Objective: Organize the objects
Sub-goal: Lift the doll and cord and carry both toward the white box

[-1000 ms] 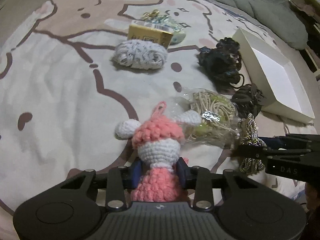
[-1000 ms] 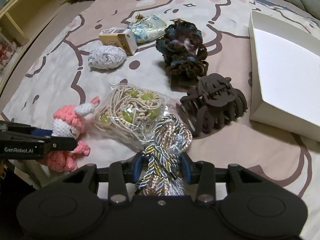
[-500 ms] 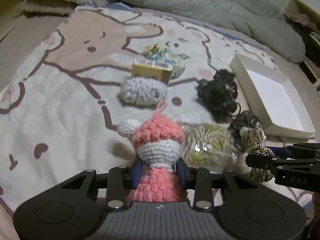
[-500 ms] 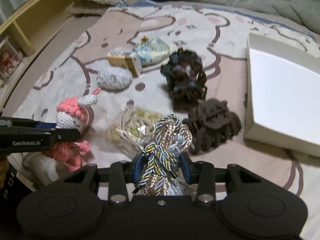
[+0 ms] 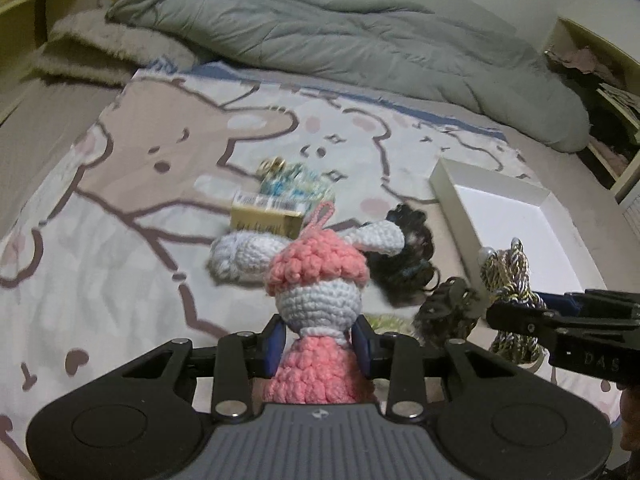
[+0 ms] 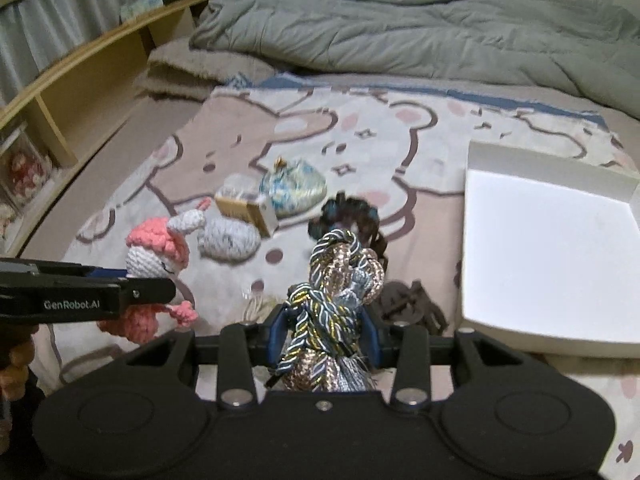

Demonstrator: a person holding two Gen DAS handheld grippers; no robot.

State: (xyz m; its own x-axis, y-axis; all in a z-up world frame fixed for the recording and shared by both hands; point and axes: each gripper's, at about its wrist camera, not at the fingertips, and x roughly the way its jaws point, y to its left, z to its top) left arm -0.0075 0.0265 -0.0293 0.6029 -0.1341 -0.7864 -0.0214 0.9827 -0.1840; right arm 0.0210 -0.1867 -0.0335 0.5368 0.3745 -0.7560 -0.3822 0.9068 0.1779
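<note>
Both grippers loaded, held above the bed. Left gripper (image 5: 318, 346) clamped on the doll (image 5: 316, 280) at its neck and body; head upright, ears and loop free above the jaws. Right gripper (image 6: 325, 332) clamped on the cord (image 6: 334, 300) near its lower end; knotted top stands clear of the jaws.

Box (image 6: 548, 248) lies to the right on the blanket (image 6: 280, 132), open side up, interior bare. Judged the likely drop point for both items.

Doing the step well:
- carry the cord in first; right gripper is nearer the box
- cross the near wall of the box high, then lower inside before opening
- doll is soft and grip is low, so head may flop on release; set it down, do not drop
- keep left gripper behind the right so the two do not cross

Edges and room: box walls are low, near edge faces the grippers. Clip (image 6: 412, 304) and scrunchie (image 6: 348, 216) lie between grippers and box; pass over them. Pouch (image 6: 294, 188), small carton (image 6: 246, 208) and knit roll (image 6: 230, 240) sit further left, out of the path. Duvet (image 6: 400, 28) well beyond
</note>
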